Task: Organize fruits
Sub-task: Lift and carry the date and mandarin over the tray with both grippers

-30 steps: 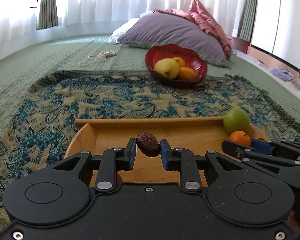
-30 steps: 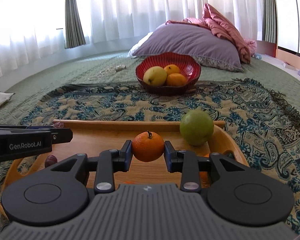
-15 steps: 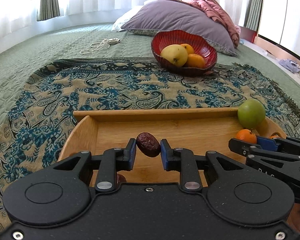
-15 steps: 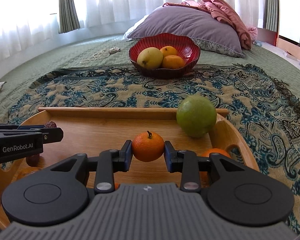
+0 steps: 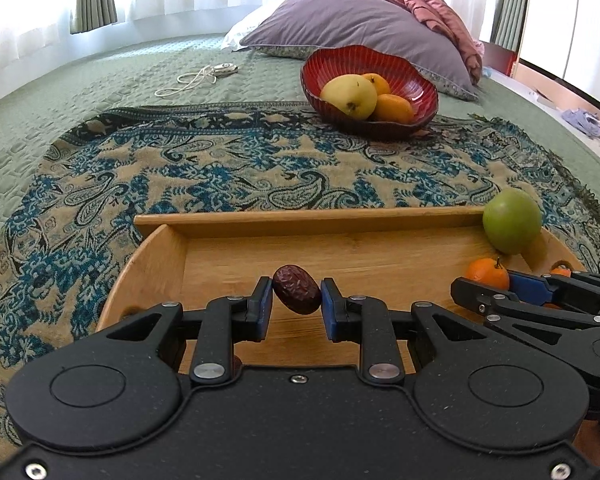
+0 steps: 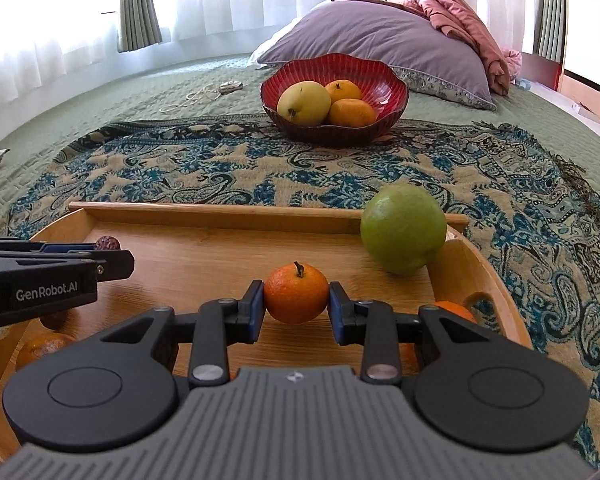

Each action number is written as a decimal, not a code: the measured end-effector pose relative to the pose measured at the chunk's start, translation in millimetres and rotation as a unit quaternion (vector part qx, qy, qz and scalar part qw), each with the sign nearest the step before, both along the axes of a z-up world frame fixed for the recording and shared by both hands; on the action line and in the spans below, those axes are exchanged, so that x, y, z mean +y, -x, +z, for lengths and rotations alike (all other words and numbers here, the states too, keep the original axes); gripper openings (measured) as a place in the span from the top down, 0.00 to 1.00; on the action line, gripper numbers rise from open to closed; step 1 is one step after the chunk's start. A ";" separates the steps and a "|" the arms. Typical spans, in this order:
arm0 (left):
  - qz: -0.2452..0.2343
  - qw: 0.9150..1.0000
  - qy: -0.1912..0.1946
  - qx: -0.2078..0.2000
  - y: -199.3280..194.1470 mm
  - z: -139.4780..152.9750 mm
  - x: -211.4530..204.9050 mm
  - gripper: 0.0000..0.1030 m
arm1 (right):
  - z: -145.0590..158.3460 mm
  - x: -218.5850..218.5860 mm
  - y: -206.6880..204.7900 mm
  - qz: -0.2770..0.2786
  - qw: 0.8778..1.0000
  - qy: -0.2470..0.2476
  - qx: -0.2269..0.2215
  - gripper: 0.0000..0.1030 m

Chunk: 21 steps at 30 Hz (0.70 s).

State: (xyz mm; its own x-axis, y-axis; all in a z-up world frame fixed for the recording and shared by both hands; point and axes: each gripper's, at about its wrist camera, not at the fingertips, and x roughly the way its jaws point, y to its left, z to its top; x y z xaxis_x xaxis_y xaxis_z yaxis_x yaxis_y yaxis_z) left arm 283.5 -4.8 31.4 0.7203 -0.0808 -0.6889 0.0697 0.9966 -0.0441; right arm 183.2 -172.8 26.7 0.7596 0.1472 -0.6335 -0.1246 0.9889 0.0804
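The left tongs [image 5: 296,296] pinch a wrinkled brown date [image 5: 297,294] between their blue pads, and the right tongs [image 6: 296,300] grip a small mandarin [image 6: 296,298] the same way. Both fruits hang just above the floor of a wooden tray [image 5: 308,220], the date toward its left half, the mandarin toward its right. At two o'clock from the mandarin a green apple [image 6: 403,228] sits in the tray's far right corner; another orange fruit [image 6: 452,310] peeks out behind the right tongs at three o'clock, and a dark fruit and an orange one lie low at eight o'clock. Beyond the tray, at twelve o'clock on the patterned throw [image 6: 220,176], stands a red bowl [image 6: 388,80] holding a yellow pear [image 6: 303,103] and two oranges.

I would say this is the carrying step, both pieces lifted but not yet placed. The next move seems to be taking them across the throw to the bowl, clearing the tray's far wall, then letting go low enough that the date does not bounce out.
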 end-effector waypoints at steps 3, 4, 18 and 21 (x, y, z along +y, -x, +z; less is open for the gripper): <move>0.003 1.000 0.005 0.005 -2.2 -3.0 0.9 0.76 | -1.8 -0.3 -1.0 -0.001 1.000 -0.001 0.003 0.63; 0.004 1.000 0.007 0.007 -3.0 -3.9 1.3 0.76 | -2.4 -0.4 -1.7 -0.001 1.000 -0.002 0.004 0.63; 0.005 1.000 -0.002 0.004 -5.7 -10.7 -2.0 0.76 | -5.7 1.7 -3.0 0.003 1.000 0.003 0.002 0.63; 0.005 1.000 -0.003 0.004 -5.9 -11.0 -2.0 0.76 | -5.8 1.6 -3.2 0.003 1.000 0.003 0.002 0.63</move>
State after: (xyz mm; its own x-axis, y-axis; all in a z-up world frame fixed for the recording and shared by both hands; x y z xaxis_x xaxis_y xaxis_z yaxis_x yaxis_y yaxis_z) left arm 289.4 -6.8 20.4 0.7159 -0.0695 -0.6947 0.0588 0.9975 -0.0392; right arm 186.3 -171.3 20.9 0.7565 0.1477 -0.6371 -0.1297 0.9887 0.0752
